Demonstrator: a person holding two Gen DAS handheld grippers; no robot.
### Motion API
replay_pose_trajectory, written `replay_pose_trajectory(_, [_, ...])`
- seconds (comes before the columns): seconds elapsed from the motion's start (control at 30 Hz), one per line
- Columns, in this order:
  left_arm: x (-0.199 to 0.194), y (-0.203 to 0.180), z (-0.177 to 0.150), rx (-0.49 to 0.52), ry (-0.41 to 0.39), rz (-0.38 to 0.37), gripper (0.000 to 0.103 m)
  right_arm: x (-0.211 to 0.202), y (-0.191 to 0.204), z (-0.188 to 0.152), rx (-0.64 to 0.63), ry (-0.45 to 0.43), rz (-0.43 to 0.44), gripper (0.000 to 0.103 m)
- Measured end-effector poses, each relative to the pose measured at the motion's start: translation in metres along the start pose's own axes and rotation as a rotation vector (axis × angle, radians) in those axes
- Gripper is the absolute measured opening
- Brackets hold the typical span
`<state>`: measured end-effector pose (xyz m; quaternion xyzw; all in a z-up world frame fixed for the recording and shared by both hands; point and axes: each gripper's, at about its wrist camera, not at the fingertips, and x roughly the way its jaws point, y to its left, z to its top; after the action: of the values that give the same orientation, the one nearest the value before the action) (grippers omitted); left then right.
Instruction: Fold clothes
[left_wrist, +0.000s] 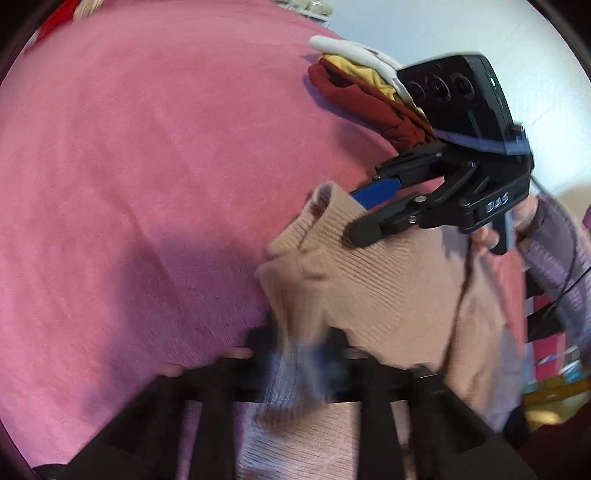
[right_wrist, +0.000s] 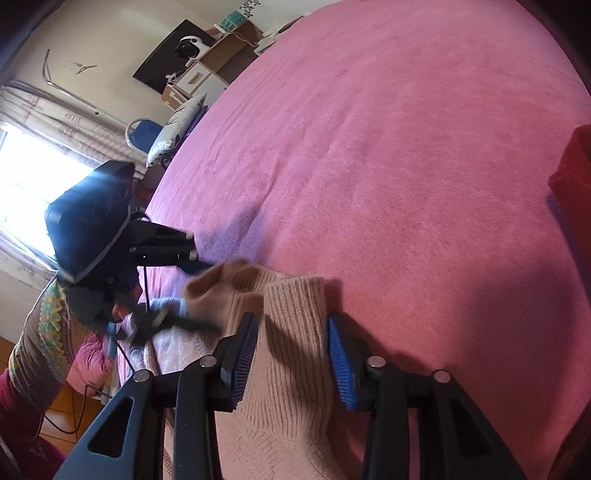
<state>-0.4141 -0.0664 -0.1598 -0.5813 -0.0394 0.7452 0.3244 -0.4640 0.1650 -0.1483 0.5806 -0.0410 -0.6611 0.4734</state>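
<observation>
Before me a bed under a pink fleece cover carries my beige ribbed sweater at its near edge and a stack of folded clothes farther off.

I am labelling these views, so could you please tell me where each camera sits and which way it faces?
Left wrist: on the left gripper, looking down its blurred fingers at the beige ribbed knit sweater on the pink plush blanket; the right gripper and a sleeve show.
Right wrist: on the right gripper, facing the sweater's collar; the left gripper shows.
Shared: sweater, blanket, both grippers.
</observation>
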Motion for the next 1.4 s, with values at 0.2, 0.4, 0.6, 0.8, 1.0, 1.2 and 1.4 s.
replay_pose_trajectory(0.2, [-0.001, -0.010, -0.009, 0.018, -0.024, 0.038, 0.011, 0.003, 0.006, -0.001, -0.023, 0.013, -0.040, 0.006])
replay_pose_trajectory(0.4, [-0.030, -0.027, -0.024, 0.036, -0.114, 0.079, 0.011, -0.017, 0.033, -0.012, -0.084, -0.043, -0.011, 0.005])
replay_pose_trajectory(0.6, [-0.067, -0.077, -0.050, 0.093, -0.204, 0.165, 0.011, -0.048, 0.090, -0.046, -0.190, -0.072, 0.015, 0.005])
replay_pose_trajectory(0.8, [-0.062, -0.178, -0.091, 0.245, -0.271, 0.262, 0.013, -0.071, 0.154, -0.112, -0.327, -0.031, -0.031, 0.005])
replay_pose_trajectory(1.0, [-0.050, -0.211, -0.170, 0.339, -0.273, 0.408, 0.021, -0.075, 0.183, -0.177, -0.435, 0.005, -0.161, 0.005])
replay_pose_trajectory(1.2, [-0.021, -0.219, -0.215, 0.332, -0.219, 0.459, 0.030, -0.039, 0.191, -0.232, -0.573, 0.111, -0.340, 0.009])
replay_pose_trajectory(1.4, [-0.016, -0.215, -0.239, 0.268, -0.201, 0.505, 0.046, -0.023, 0.183, -0.261, -0.565, 0.119, -0.434, 0.021])
